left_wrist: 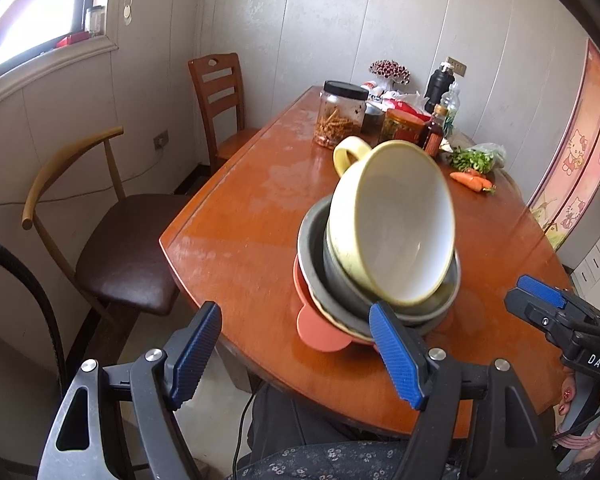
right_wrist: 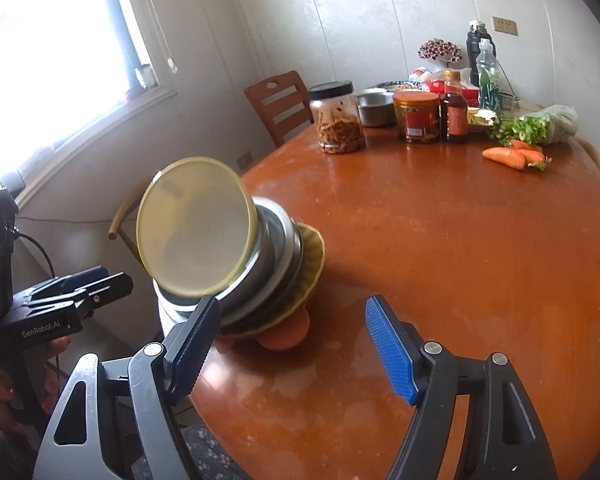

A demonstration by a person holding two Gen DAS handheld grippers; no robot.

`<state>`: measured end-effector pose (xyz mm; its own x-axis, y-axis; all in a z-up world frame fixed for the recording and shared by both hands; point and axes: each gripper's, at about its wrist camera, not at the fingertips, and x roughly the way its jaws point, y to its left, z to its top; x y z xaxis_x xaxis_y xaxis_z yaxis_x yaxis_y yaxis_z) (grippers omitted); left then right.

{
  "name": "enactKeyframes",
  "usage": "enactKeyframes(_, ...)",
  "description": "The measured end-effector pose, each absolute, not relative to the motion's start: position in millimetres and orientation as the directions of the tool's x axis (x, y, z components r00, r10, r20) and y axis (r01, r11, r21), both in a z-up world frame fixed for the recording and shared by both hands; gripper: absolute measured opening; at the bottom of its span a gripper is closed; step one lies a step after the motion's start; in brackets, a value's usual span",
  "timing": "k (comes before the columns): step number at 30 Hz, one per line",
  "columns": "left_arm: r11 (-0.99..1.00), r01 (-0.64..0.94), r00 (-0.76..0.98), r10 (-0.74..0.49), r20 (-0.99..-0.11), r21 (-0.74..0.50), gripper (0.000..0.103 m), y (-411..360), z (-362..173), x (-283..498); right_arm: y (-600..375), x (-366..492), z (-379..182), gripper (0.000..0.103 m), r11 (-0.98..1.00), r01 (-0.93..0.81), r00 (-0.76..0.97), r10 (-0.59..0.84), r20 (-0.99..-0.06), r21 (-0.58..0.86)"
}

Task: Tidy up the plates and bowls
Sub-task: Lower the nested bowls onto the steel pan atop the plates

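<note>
A yellow cup (left_wrist: 396,224) with a white inside sits tilted on top of a stack of bowls (left_wrist: 364,300), which rests on an orange plate (left_wrist: 320,332) near the front edge of the wooden counter (left_wrist: 236,240). The left gripper (left_wrist: 296,352) stands open just before the stack, its blue-padded fingers (left_wrist: 396,360) touching nothing. The right gripper (left_wrist: 540,296) shows at the right edge. Jars (left_wrist: 342,114), bottles and carrots (left_wrist: 472,180) crowd the far end.

A leaning stack of dishes (left_wrist: 376,276) is seen near the desk's (left_wrist: 236,240) 6 o'clock edge. A yellow handled cup (left_wrist: 392,224), white inside, is tipped steeply on top, nested in grey metal bowls (left_wrist: 312,248), over a scalloped yellow plate (right_wrist: 314,256) and an orange plate (left_wrist: 320,330) at the bottom.
</note>
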<state>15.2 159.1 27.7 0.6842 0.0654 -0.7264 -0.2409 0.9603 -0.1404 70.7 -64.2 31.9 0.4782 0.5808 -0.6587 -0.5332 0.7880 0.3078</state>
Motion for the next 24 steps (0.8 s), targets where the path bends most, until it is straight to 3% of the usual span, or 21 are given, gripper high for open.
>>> enactKeyframes(18,0.942,-0.306,0.622,0.086,-0.778,-0.141,0.076,189,-10,28,-49,74,4,0.076,0.783,-0.548,0.443,0.569,-0.693,0.293)
enactKeyframes(24,0.944,-0.274,0.629,0.031,-0.777,-0.184,0.076,205,-18,51,-47,85,-7,0.076,0.794,-0.536,0.448,0.556,-0.700,0.288)
